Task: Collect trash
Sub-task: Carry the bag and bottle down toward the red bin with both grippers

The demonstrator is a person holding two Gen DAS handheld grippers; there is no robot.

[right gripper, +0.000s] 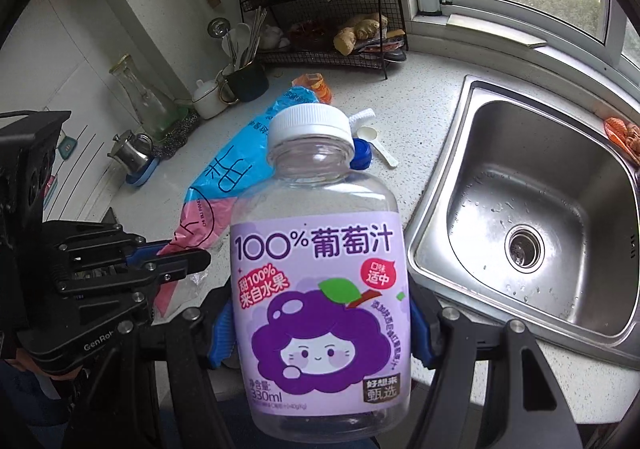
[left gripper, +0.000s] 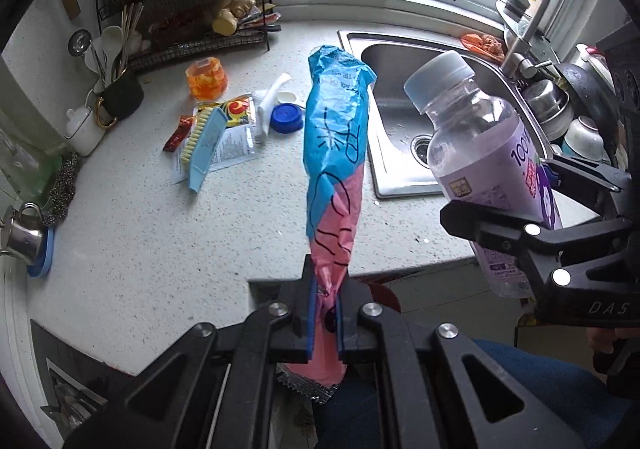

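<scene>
Nearest us, our left gripper (left gripper: 324,323) has its fingers pinched almost together on the pink end of a blue and pink wrapper (left gripper: 336,153), which stands up stiffly from the jaws above the counter (left gripper: 160,249). Our right gripper (right gripper: 320,333) holds its fingers apart at about bottle width, the blue pads (right gripper: 222,333) pressing both sides of an empty juice bottle (right gripper: 320,249) with a white cap (right gripper: 310,129). Both pieces are lifted clear of the counter, near its front edge.

No bin shows in either view, so we judge the step in hand to be carrying both items off to wherever the trash goes. To do it well, we keep both grips firm and the two loads apart so the wrapper does not brush the bottle. The wrapper is light and slick and may slide out of a thin pinch; the smooth, round bottle may twist if we tilt it hard.

Farther back, more trash lies on the counter: a snack packet (left gripper: 236,117) under a blue brush (left gripper: 202,147), a blue lid (left gripper: 287,117), and a small orange tub (left gripper: 207,77). The sink (right gripper: 532,217) lies to the right, with a wire rack (left gripper: 192,37) by the wall.
</scene>
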